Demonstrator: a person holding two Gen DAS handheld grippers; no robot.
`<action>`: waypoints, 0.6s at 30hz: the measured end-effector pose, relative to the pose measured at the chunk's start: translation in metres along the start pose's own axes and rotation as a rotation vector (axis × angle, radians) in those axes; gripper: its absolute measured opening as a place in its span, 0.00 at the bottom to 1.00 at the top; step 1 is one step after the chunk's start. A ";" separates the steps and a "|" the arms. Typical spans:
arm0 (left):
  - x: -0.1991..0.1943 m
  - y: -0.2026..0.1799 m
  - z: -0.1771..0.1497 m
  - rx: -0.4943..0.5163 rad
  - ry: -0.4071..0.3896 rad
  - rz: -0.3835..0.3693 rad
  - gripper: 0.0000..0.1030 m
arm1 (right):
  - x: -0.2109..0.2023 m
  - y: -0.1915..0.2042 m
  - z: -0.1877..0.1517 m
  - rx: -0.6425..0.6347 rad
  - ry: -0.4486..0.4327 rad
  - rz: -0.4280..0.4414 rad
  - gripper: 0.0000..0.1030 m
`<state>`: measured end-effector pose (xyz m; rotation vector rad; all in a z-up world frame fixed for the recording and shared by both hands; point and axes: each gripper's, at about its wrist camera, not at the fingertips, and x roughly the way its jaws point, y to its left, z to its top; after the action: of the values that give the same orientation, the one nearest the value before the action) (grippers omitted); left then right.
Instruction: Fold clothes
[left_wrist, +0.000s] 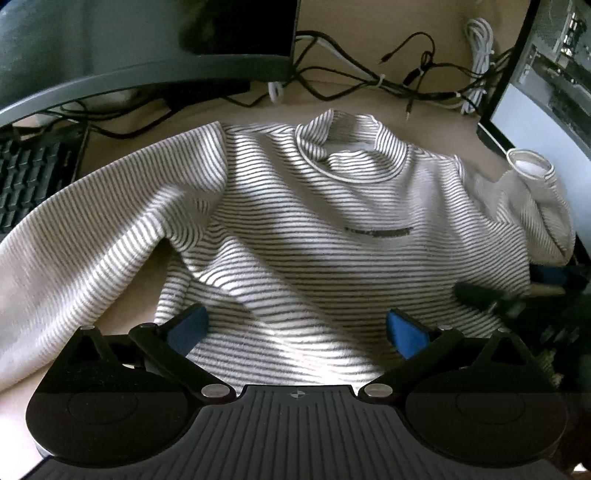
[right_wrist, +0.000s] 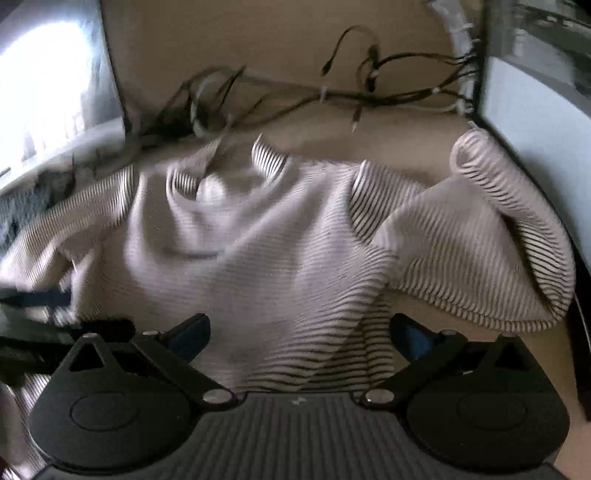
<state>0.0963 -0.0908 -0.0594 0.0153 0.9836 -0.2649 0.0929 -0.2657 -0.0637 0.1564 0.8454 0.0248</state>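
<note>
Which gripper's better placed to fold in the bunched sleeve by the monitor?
Right gripper: the bunched sleeve of the white-and-grey striped knit sweater lies just ahead on its right. The left gripper sits mid-hem, farther away.

Right gripper (right_wrist: 297, 338) jaws spread wide over the striped sweater (right_wrist: 258, 240) hem; sleeve (right_wrist: 498, 236) bunched right, cables (right_wrist: 280, 99) behind. View blurred.

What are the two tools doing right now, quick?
Left tool: open, holding nothing, over the striped sweater.
Right tool: open, holding nothing.
</note>
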 end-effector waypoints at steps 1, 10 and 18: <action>-0.001 0.001 -0.002 0.002 -0.002 0.003 1.00 | -0.006 0.000 0.000 0.001 -0.032 -0.004 1.00; -0.015 0.012 -0.016 -0.014 0.002 0.013 1.00 | -0.012 0.014 -0.006 -0.029 0.007 0.103 0.72; -0.030 0.022 -0.031 -0.042 0.011 0.026 1.00 | -0.023 0.018 -0.016 -0.046 0.027 0.142 0.73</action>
<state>0.0598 -0.0591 -0.0545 -0.0087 0.9995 -0.2200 0.0664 -0.2476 -0.0540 0.1727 0.8582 0.1802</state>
